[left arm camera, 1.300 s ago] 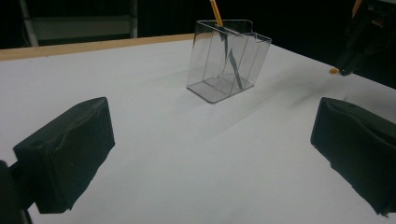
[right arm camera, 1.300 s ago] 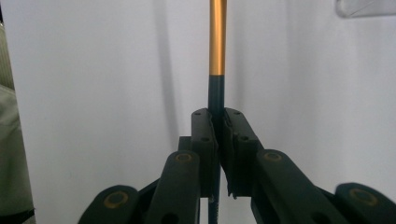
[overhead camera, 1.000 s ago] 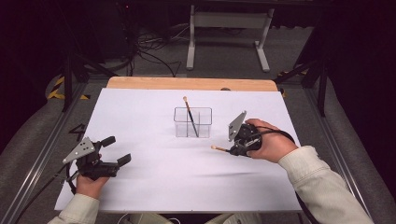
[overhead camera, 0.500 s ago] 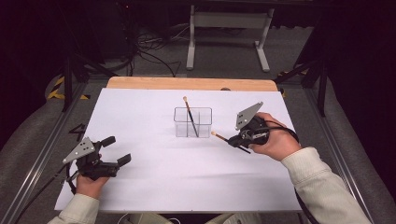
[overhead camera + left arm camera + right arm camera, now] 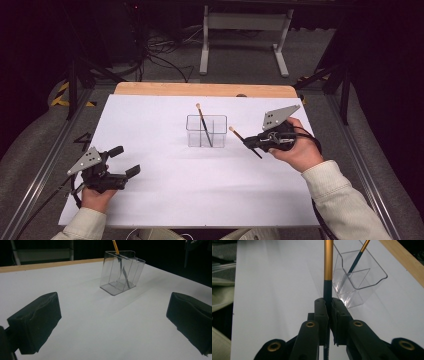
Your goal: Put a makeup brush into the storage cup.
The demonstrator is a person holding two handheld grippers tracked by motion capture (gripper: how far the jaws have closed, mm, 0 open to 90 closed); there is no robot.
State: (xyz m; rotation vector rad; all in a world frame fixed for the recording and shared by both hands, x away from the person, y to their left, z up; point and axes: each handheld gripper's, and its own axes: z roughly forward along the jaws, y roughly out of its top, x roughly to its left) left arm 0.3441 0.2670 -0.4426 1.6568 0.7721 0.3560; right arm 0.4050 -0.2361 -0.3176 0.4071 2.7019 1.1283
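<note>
We held a thin paintbrush in our right gripper, the jaws clamped on its dark lower shaft, just below where the black gave way to the golden upper handle. It hung above the white sheet, toward the right side of the bench and just beside the clear holder, not touching it. We judged the brush to be very light and stiff, yet smooth and round, so it could swivel or slip between the pads if we tipped it quickly. A hold nearer the middle would likely have balanced it better, though the grip looked enough for so light a thing.

The holder stood near the middle of the bench, toward the far wooden edge, split into compartments. A second brush already leaned inside it, tip up. The plastic looked thin and light, so we reckoned a careless knock could slide it or tip it over.

Our left gripper rested near the left front corner, jaws spread wide and empty, well apart from the holder.
</note>
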